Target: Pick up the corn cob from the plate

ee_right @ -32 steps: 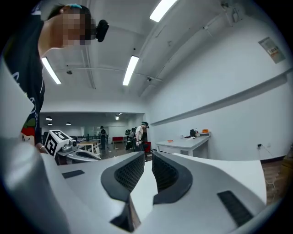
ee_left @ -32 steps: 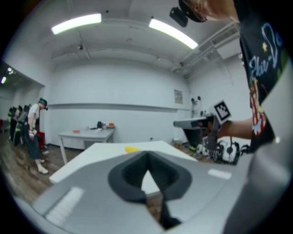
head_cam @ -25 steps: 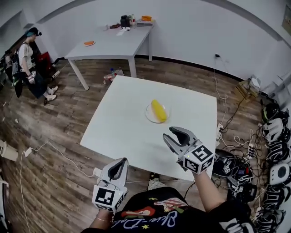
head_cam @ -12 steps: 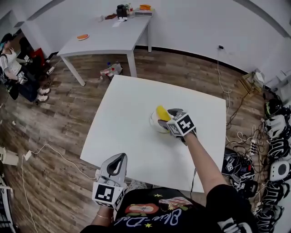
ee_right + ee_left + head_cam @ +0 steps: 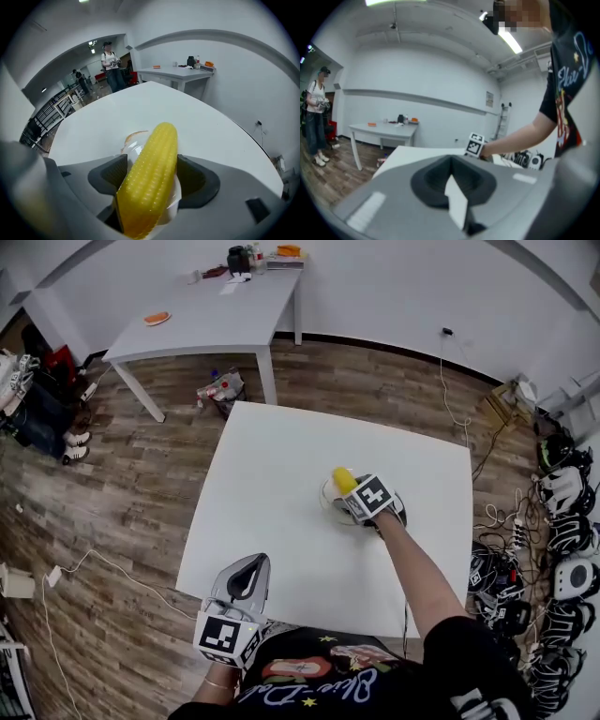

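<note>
Corn (image 5: 154, 150) lies on plate (image 5: 132, 139) on white table (image 5: 272, 484), between right gripper (image 5: 151, 174) jaws, opening wide, pads not clamping. Left gripper (image 5: 249, 563) closed, empty, at near edge. Wood floor (image 5: 141, 484); second table (image 5: 206, 320) by far wall (image 5: 394, 287).

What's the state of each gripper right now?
Left gripper: closed, holding nothing.
Right gripper: jaws opening, one on each side of the corn cob on the plate, not clamped on it.
</note>
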Motion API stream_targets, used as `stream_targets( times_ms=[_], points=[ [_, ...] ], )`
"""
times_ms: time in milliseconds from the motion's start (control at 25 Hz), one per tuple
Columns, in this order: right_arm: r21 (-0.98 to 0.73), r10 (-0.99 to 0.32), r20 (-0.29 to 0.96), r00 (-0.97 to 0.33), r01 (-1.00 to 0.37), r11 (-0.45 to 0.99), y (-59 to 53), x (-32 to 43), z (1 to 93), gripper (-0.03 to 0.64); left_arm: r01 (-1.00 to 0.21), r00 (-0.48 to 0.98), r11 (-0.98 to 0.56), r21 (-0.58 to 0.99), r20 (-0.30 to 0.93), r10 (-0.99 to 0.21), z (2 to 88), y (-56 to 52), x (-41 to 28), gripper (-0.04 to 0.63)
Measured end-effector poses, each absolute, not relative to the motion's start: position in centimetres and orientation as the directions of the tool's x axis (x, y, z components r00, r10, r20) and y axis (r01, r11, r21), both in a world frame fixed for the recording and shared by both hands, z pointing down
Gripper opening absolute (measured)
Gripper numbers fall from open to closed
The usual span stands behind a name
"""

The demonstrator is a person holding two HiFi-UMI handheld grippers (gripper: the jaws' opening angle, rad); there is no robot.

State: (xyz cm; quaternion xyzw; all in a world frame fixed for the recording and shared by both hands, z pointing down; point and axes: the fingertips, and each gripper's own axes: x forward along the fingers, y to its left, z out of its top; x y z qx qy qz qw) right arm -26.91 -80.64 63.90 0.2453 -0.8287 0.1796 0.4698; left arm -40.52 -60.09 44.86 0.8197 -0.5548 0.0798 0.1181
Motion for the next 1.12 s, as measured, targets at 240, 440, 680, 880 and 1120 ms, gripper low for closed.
stream_targets(
  times_ms=[240,440,680,880,1120],
  points=[
    [-0.090,-0.329,0.806,-0.491,-0.652,0.753,-80.9,-26.2,62.4,0.284,-0.919,0.395,-0.380,0.110,0.272,-0.877,45.3,-60.3,-40.8,-0.002],
    [-0.171,-0.532,0.572,-0.624,-0.726,0.667,-79.5,-25.1,55.1,0.279,-0.900,0.434,-0.429,0.077,0.250,-0.866,44.4,-61.3,-40.3,-0.002],
    [-0.270,-0.644,0.128,-0.754,-0.652,0.709,-73.6,-23.2,43.4,0.279,-0.877,0.474,-0.480,0.014,0.184,-0.861,41.6,-64.0,-39.1,-0.002],
    [-0.336,-0.625,0.038,-0.780,-0.599,0.727,-68.2,-21.9,40.7,0.279,-0.850,0.516,-0.526,-0.014,0.178,-0.838,41.3,-65.4,-37.3,-0.002],
    [-0.378,-0.697,0.030,-0.716,-0.654,0.655,-66.6,-19.1,40.9,0.279,-0.817,0.565,-0.577,-0.016,0.181,-0.805,41.5,-66.3,-35.0,-0.002]
  ],
)
